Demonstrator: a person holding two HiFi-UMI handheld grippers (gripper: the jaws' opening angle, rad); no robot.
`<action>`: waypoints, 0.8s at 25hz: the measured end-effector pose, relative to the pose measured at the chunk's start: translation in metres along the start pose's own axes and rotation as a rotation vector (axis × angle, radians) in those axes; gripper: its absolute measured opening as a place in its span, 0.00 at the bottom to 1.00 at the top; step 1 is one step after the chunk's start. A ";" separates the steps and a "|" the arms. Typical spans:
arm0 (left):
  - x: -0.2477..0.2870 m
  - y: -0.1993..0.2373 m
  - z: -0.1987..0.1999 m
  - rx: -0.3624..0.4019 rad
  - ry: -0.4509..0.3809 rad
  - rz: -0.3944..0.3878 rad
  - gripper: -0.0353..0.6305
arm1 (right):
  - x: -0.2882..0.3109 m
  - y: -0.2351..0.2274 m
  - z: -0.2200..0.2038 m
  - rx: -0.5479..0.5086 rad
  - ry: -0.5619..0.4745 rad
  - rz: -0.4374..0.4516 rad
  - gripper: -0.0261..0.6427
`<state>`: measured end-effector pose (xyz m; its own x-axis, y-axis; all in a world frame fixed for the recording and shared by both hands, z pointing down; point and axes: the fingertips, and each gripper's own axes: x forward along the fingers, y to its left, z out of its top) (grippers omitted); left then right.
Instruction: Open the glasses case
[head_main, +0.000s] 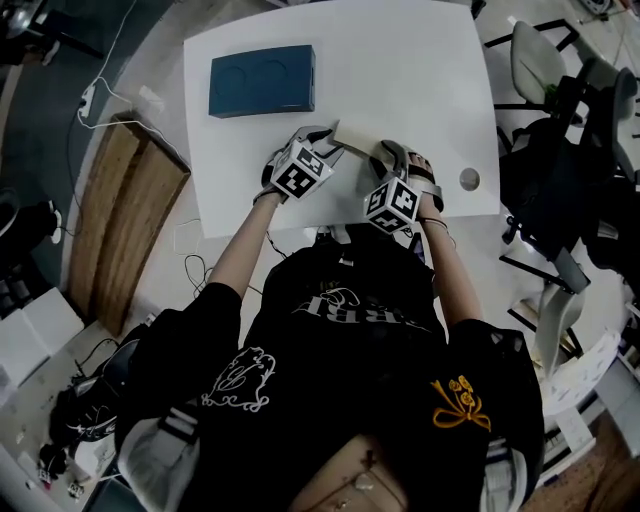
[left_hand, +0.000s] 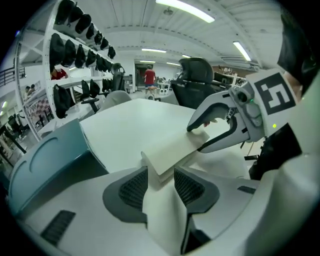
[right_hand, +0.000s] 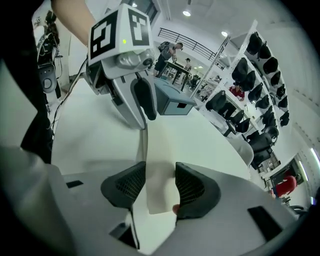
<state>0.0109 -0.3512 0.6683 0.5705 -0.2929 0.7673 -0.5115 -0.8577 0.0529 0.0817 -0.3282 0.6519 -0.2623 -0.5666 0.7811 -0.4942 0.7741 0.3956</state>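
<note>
Right hand-held gripper (right_hand: 161, 176) pinching glasses case (head_main: 358, 136) end; left hand-held gripper (left_hand: 161, 176) spread, straddling opposite end (on white table (head_main: 400, 60)).

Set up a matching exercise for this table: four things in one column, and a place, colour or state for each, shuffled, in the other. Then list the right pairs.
Things:
1. glasses case
2. box
3. round hole
4. left hand-held gripper

Descriptions:
A. teal, near the table's far left corner
B. jaws apart, around one end of the case
C. in the tabletop, near its right edge
D. cream, by the table's near edge

Pairs: 1-D, 2-A, 3-C, 4-B
</note>
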 end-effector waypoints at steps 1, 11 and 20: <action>0.004 -0.001 -0.001 0.007 0.016 -0.006 0.30 | 0.000 0.000 0.000 0.002 -0.004 0.002 0.34; 0.015 -0.005 0.000 -0.008 0.023 -0.015 0.29 | -0.015 -0.021 0.007 0.152 -0.067 0.028 0.17; 0.014 -0.005 -0.002 -0.074 0.015 0.002 0.28 | -0.002 -0.073 0.009 0.091 -0.034 -0.065 0.10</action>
<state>0.0200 -0.3499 0.6801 0.5604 -0.2875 0.7768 -0.5587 -0.8235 0.0983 0.1106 -0.3860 0.6168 -0.2542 -0.6254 0.7378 -0.5840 0.7073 0.3984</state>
